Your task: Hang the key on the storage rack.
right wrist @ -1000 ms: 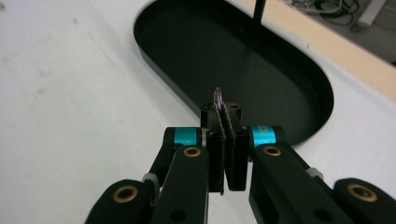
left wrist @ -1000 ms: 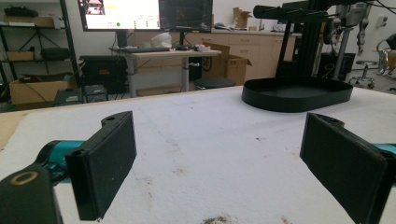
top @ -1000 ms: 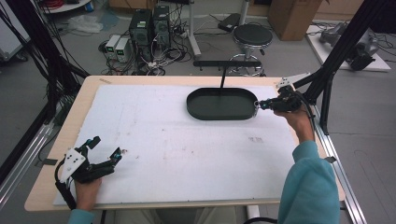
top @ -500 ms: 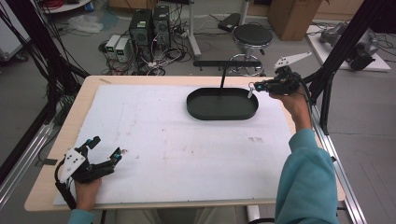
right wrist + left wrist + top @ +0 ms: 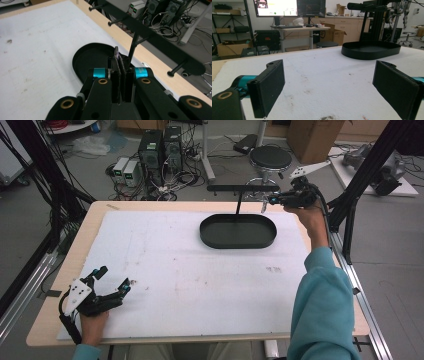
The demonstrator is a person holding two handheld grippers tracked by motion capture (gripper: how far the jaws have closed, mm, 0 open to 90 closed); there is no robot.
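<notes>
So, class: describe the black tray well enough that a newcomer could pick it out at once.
Start at the white foam mat covering the wooden table. Toward its far right part sits a shallow black oval tray with a low raised rim. It alone lies on the mat there, with a thin black post bearing a crossbar rising just behind it.

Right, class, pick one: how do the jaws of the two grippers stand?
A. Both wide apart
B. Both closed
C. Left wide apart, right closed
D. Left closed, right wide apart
C: the left gripper has bare white table between its spread jaws, while the right gripper has its jaws pressed together above the black tray.
</notes>
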